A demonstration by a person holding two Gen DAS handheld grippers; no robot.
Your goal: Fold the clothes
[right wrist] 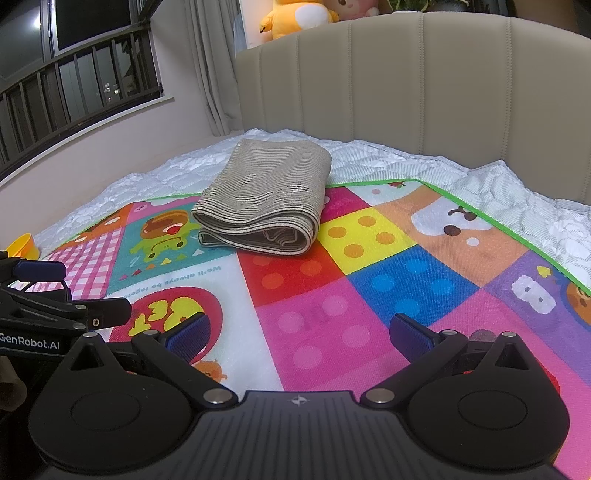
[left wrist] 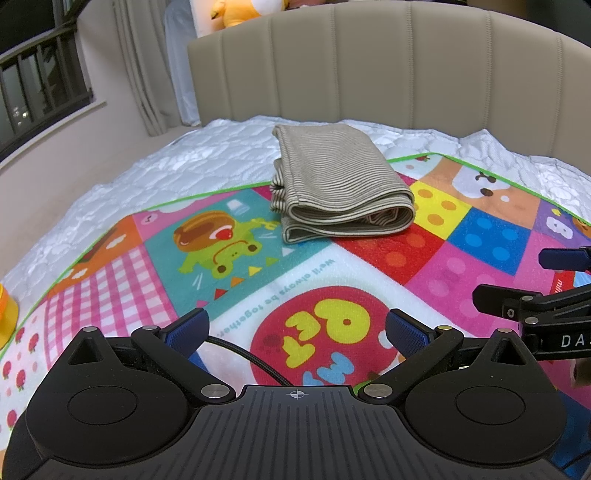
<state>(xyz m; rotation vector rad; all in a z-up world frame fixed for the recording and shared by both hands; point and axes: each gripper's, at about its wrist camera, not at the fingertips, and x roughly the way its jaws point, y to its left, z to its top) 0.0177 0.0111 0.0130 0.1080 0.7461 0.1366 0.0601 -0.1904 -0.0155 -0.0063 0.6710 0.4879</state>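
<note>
Blue-padded fingers of the left gripper [left wrist: 295,328] spread wide right under the left wrist lens, nothing between them, hovering over the colourful play mat [left wrist: 369,266] and its red circle with yellow letters. A black cable [left wrist: 243,354] snakes across the mat just behind the left finger. Further up, the folded striped garment [left wrist: 336,184] lies on the far edge of the mat, its back half on the white quilted mattress [left wrist: 147,170]. At the right edge the right gripper [left wrist: 517,280] pokes in, jaws apart. Beyond stands the beige headboard [left wrist: 388,66], a yellow plush toy [left wrist: 240,11] above it.

Over to the right wrist view: the right gripper [right wrist: 299,332] gapes open and empty above pink squares of the play mat [right wrist: 369,288]. At the left the left gripper [right wrist: 74,291] shows its jaws parted. The striped garment [right wrist: 266,199] sits well ahead, nothing blocking it. A yellow object [right wrist: 24,245] peeks at the left mat edge, a barred window [right wrist: 74,74] behind.
</note>
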